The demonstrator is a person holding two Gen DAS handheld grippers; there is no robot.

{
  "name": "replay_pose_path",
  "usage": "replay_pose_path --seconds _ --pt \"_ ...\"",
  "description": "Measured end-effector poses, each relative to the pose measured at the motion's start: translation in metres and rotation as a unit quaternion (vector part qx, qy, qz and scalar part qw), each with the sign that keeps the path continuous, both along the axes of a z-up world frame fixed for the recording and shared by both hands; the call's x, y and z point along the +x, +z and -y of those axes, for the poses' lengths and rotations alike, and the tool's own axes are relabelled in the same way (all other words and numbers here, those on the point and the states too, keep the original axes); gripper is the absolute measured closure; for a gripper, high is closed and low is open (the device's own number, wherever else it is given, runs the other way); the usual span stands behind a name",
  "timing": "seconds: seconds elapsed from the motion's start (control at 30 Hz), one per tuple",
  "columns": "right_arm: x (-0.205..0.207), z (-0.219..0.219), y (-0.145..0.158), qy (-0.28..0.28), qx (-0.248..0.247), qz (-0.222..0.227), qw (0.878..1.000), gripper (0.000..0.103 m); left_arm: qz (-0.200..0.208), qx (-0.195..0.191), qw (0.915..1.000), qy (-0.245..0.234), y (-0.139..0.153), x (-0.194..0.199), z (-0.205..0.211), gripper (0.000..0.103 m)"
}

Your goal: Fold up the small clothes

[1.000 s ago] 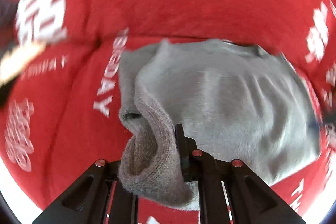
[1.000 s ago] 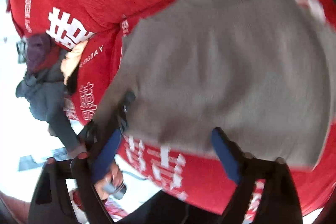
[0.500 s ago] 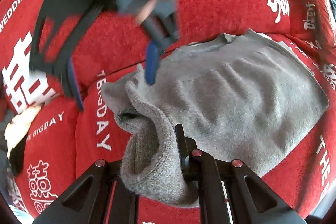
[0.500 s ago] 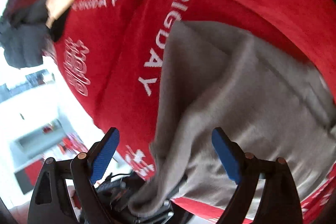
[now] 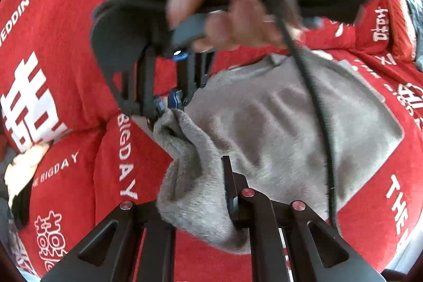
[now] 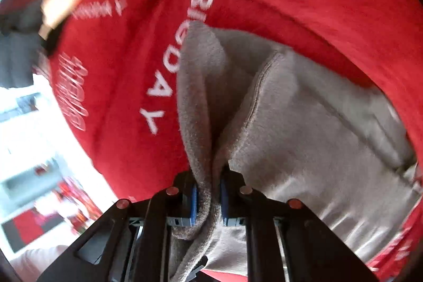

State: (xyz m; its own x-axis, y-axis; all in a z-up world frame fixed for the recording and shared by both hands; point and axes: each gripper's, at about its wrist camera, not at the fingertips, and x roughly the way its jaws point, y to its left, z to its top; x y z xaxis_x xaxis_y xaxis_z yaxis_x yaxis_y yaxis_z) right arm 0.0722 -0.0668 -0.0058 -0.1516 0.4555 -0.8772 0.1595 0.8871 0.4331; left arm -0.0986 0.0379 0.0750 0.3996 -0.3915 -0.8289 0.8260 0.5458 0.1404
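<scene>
Grey fuzzy knit garment [image 5: 277,123], plain, no print. Red cover [image 5: 66,57] under it, white lettering and white double-happiness characters. Left tongs [image 5: 201,192] black, red rivets. Right tongs [image 6: 207,198] black, blue pads [image 6: 193,202], red rivets.

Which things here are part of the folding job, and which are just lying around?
In the job:
- grey knitted garment
- left gripper, shut on its edge
- right gripper, shut on a fold

Lying about:
- red cloth with white lettering
- dark grey clothing at the far left
</scene>
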Motion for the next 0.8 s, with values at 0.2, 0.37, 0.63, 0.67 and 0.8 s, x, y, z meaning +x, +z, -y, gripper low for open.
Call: replay_pose_path --seconds 0.2,0.37,0.63,0.67,0.8 --pt "-0.066 0.068 0.057 -0.11 0.116 0.105 0.981 0.088 0.008 -0.032 0.9986 -0.042 0.041 -0.032 0.025 0.089" --pt "-0.14 0.136 0.097 -0.192 0.157 0.199 0.948 0.088 0.023 -0.055 0.9927 -0.104 0.069 -0.071 0.068 0.089" --pt "-0.274 0.265 0.09 -0.348 0.155 0.251 0.89 0.089 0.021 -0.055 0.9748 -0.215 0.058 -0.148 0.157 0.089" --pt "-0.289 0.277 0.079 -0.365 0.145 0.245 0.887 0.089 0.016 -0.048 0.9729 -0.225 0.049 -0.158 0.168 0.089" --pt "-0.328 0.304 0.013 -0.424 0.119 0.19 0.878 0.088 -0.008 -0.004 0.9679 -0.251 0.002 -0.186 0.202 0.089"
